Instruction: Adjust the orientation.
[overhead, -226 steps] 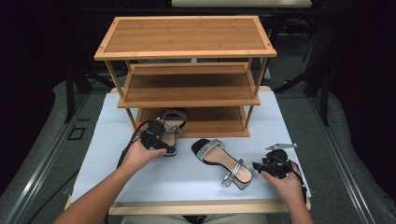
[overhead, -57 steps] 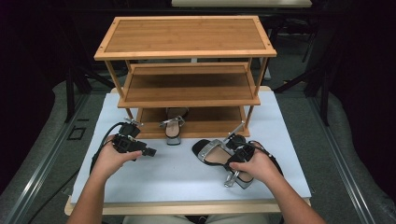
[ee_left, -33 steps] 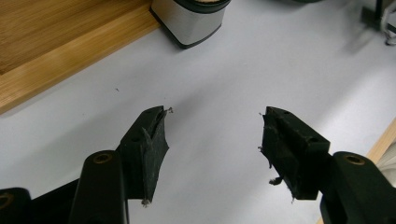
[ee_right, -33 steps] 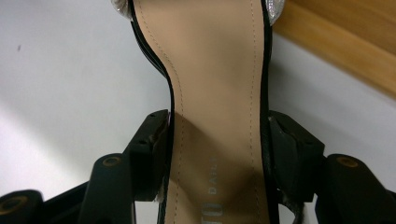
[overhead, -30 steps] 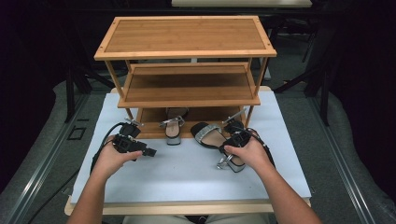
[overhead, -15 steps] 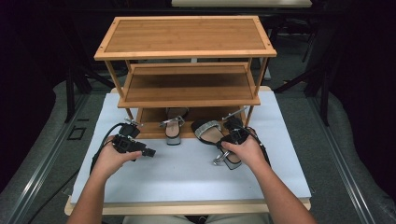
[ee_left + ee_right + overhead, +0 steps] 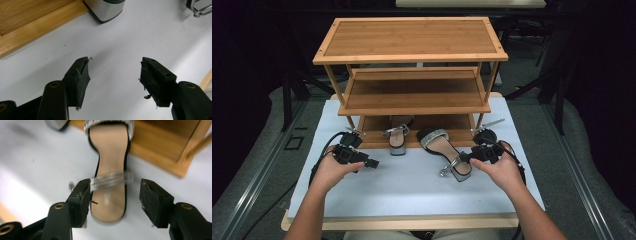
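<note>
Two silver-strapped black heeled sandals lie at the foot of a bamboo shoe rack (image 7: 412, 55). One sandal (image 7: 398, 137) rests with its toe under the lowest shelf. The other sandal (image 7: 443, 150) has its toe on that shelf board and its heel on the white mat. My right gripper (image 7: 467, 156) is at that heel. In the right gripper view the heel end and ankle strap (image 7: 111, 179) sit between the jaws of the right gripper (image 7: 113, 195). These jaws have just been closing, but the right pad still stands apart from the shoe. My left gripper (image 7: 373, 163) rests open on the mat, and nothing is between the jaws of the left gripper (image 7: 115, 72).
The rack has three shelves, the upper two bare. A white mat (image 7: 412, 185) covers the table between rack and front edge. The first sandal's silver block heel (image 7: 105, 8) lies just ahead of the left gripper, next to the rack's bottom board (image 7: 30, 20).
The right hand slid the second sandal toward the rack, toe onto the bottom board, then drew back to the right and off the shoe. The left hand stayed still.
</note>
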Motion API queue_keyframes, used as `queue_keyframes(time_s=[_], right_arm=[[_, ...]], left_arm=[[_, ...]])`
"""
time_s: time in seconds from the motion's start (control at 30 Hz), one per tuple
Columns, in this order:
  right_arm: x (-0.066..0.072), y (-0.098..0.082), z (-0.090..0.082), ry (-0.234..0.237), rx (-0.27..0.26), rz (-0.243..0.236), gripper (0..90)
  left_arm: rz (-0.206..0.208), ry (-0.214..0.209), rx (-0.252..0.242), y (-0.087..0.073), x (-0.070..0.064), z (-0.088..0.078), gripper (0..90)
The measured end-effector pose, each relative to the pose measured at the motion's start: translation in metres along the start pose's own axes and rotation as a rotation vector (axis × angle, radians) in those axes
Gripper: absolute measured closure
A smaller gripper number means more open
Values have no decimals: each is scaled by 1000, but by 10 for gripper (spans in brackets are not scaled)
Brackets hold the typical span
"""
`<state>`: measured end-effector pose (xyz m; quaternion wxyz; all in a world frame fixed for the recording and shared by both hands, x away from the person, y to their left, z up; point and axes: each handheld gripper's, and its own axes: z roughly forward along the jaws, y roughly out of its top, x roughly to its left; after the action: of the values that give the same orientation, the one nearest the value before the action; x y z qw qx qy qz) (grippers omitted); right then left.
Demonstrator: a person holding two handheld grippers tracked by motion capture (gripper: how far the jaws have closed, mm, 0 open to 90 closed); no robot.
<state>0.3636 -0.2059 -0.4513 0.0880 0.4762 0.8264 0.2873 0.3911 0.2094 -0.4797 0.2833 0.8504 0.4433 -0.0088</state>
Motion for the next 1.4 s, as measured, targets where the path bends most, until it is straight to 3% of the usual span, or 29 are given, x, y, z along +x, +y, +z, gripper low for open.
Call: queue_keyframes(time_s=[0.13,0.23,0.33,0.37,0.43,0.47,0.53,0.63,0.7,0.73,0.77,0.83,0.9,1.07,1.2,1.3,1.4], right_arm=[[-1,-20,3,36,64,-20,418],[0,-32,15,23,111,-37,418],[-3,-40,30,39,131,-41,422],[-4,-41,32,48,128,-32,429],[-6,-43,35,115,114,-22,456],[-2,-44,36,34,120,-33,454],[-1,-45,38,84,108,-35,456],[7,-46,37,78,101,-31,456],[14,-47,38,122,95,-36,456],[19,-47,39,90,98,-51,456],[24,-47,41,86,97,-67,455],[29,-48,44,137,80,-79,450],[33,-49,50,87,88,-103,444],[32,-53,61,64,106,-111,458],[29,-52,61,97,112,-95,460],[30,-49,59,91,116,-89,461],[27,-42,53,109,81,-61,465]], left_arm=[[-1,2,-1,0,0,0,397],[-1,1,1,0,0,0,397],[0,0,2,0,0,1,397],[-2,-1,4,0,0,1,397],[-1,-1,4,0,1,1,397],[-1,-1,5,0,1,1,397],[-3,-2,4,-1,2,2,397],[-2,0,2,0,1,1,397],[-2,-1,1,0,0,1,397],[-2,-1,2,0,0,1,397],[-1,0,2,0,0,2,397],[0,0,2,0,0,2,397],[2,0,4,-1,0,2,397],[-2,0,5,-1,1,2,397],[-1,-1,5,-1,1,2,397],[-2,0,4,-1,1,2,397],[-2,0,4,-1,1,2,397]])
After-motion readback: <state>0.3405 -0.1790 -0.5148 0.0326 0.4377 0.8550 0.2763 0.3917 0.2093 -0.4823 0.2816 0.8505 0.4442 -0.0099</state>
